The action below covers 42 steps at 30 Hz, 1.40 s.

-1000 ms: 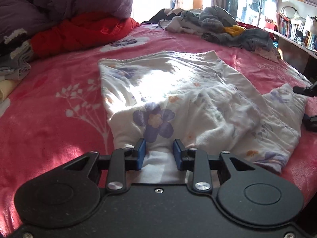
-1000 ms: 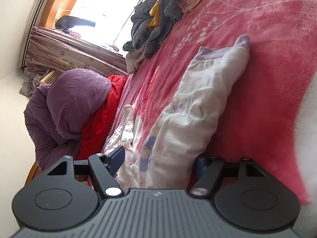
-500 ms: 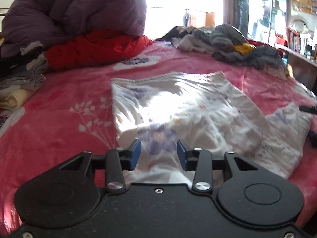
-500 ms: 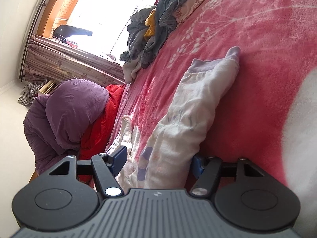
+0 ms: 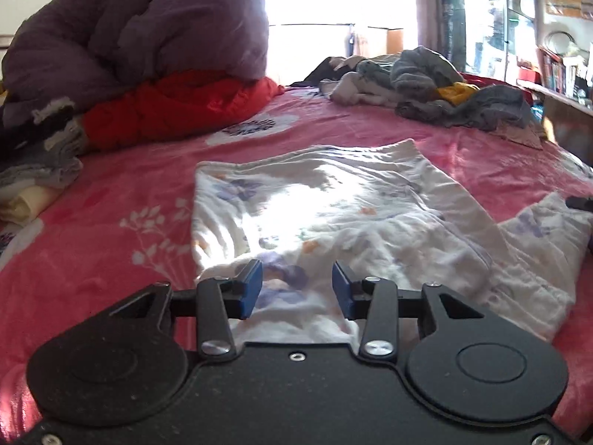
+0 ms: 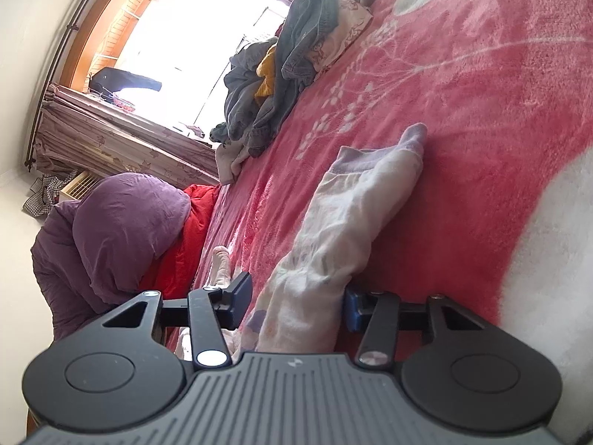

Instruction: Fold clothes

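A white garment with purple flowers lies spread on the pink bedspread, part folded over at the near end. My left gripper is open at its near edge, blue pads on either side of the cloth, not pinching it. In the right wrist view the same garment runs as a folded ridge between the fingers of my right gripper, which is open around it. The right gripper's tip shows at the left view's right edge.
A purple duvet and a red quilt are heaped at the far left. A pile of grey and yellow clothes lies at the far right. Folded items sit at the left edge. Shelves stand beyond the bed.
My left gripper has opened wider and dropped lower toward the bed at the garment's near edge. The right gripper stays open around the fold, with its view tilted slightly.
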Tool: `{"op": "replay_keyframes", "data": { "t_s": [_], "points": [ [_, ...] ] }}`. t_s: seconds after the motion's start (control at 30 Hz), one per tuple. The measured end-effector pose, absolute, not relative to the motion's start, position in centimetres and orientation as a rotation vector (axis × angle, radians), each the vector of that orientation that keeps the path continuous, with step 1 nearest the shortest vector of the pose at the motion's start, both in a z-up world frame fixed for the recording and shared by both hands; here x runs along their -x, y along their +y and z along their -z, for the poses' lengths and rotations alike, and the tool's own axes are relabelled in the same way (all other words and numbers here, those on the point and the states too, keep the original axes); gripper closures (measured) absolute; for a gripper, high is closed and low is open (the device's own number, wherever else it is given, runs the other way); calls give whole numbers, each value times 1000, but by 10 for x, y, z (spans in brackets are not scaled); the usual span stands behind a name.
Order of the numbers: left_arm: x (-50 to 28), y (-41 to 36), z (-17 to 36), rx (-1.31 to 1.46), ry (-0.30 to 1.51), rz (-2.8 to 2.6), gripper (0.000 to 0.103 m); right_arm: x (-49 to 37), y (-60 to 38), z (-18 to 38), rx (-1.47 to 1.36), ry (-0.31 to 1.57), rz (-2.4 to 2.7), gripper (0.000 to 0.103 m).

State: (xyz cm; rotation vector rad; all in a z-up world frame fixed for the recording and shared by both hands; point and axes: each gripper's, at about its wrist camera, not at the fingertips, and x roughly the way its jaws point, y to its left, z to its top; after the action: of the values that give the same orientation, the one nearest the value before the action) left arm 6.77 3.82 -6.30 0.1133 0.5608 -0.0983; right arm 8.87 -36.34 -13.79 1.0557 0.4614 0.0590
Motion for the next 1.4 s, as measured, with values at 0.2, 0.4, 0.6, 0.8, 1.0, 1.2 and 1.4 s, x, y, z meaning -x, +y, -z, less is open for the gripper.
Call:
{"op": "replay_keyframes", "data": {
  "t_s": [0.2, 0.4, 0.6, 0.8, 1.0, 1.2, 1.4],
  "points": [
    [-75, 36, 75, -110, 635, 151, 60, -92, -361, 135, -1020, 472, -29, 70],
    [-65, 53, 51, 69, 517, 177, 60, -90, -350, 114, -892, 419, -56, 87],
    [-68, 72, 47, 376, 547, 315, 59, -88, -294, 71, -512, 369, -177, 87],
    [-71, 98, 50, 602, 576, 356, 59, -84, -201, 56, -58, 384, -337, 87],
    [-76, 106, 60, 697, 632, 394, 56, -77, -130, 68, 240, 432, -420, 83],
    [-80, 111, 67, 745, 658, 388, 52, -62, -112, 66, 299, 422, -501, 62],
    [-83, 117, 71, 783, 660, 332, 51, -57, -121, 63, 262, 420, -489, 60]
  ]
}}
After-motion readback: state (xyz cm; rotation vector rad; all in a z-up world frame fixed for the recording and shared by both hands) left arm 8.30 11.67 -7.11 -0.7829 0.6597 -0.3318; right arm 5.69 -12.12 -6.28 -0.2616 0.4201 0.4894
